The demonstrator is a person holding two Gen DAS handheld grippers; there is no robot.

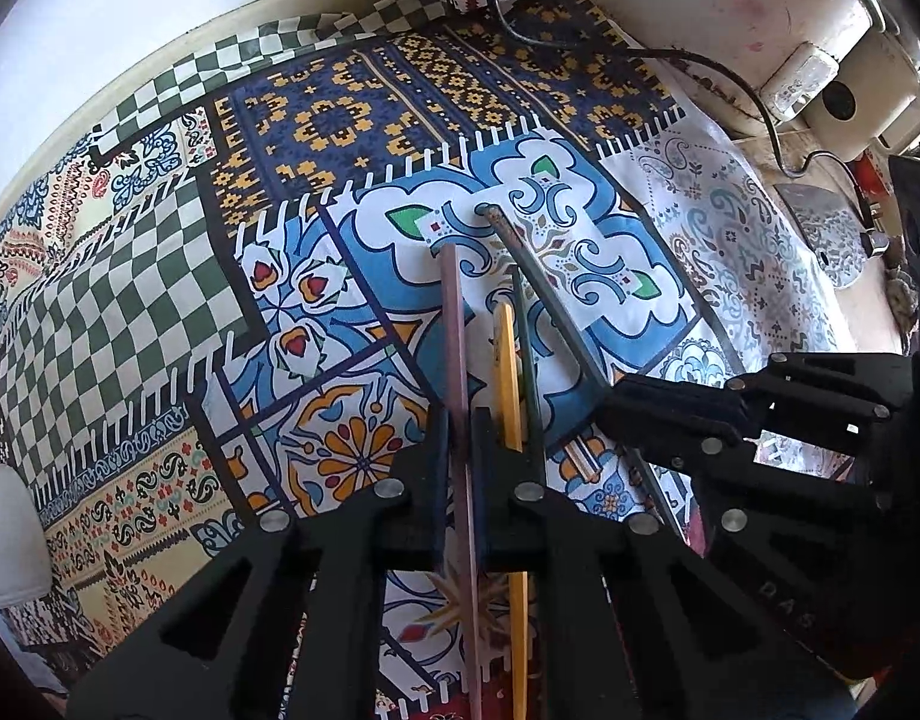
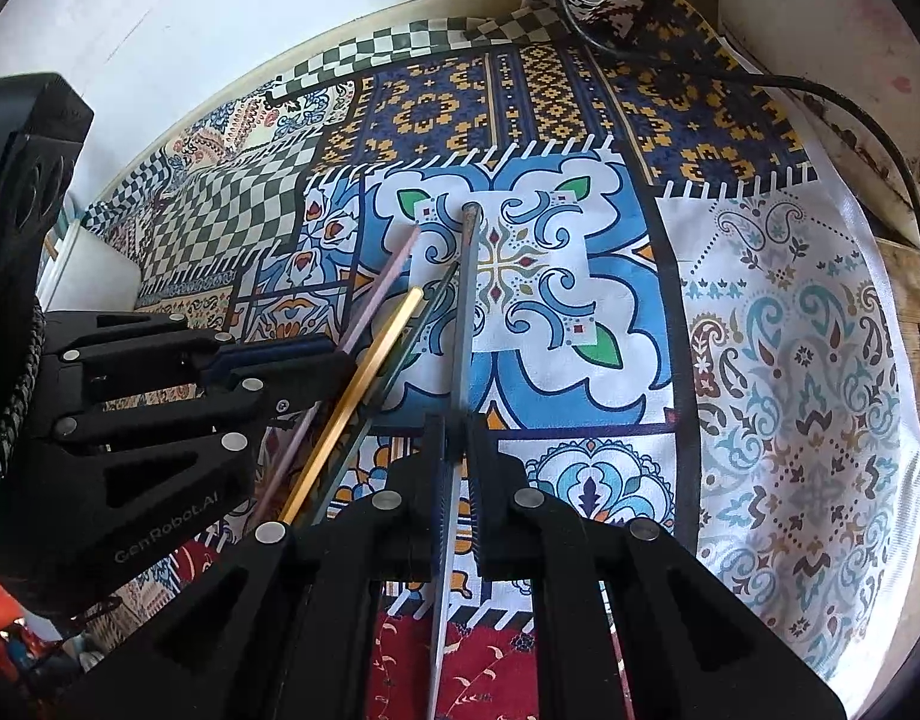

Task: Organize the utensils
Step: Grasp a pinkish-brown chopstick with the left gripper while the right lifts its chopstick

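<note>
At the centre of the left wrist view, my left hand-held gripper (image 1: 460, 438) is closed on a pink pencil (image 1: 453, 324), which runs straight up the gap between the pads with its far end over the blue and white tile print of the patterned cloth (image 1: 159, 276) on the tabletop. Just right of it lie a yellow pencil (image 1: 506, 360) and a dark green pencil (image 1: 529, 360), close beside each other and passing under the gripper's right finger rather than between the pads.

In the lower centre of the right wrist view, my right hand-held gripper (image 2: 456, 438) is clamped on a grey pencil (image 2: 467, 300), whose far tip reaches the middle of the blue flower tile. From there the four pencils fan out, their far ends spread apart and their near ends converging toward the lower left of the frame. A black cable (image 2: 820, 90) trails along the upper right edge, well apart from the work.

I judge this to be the gathering step: each hand has one pencil, and the other two are loose on the cloth. Next I would need to bring the pink and grey pencils parallel with the yellow and green ones, ends level, without nudging the loose pair out of line.
</note>
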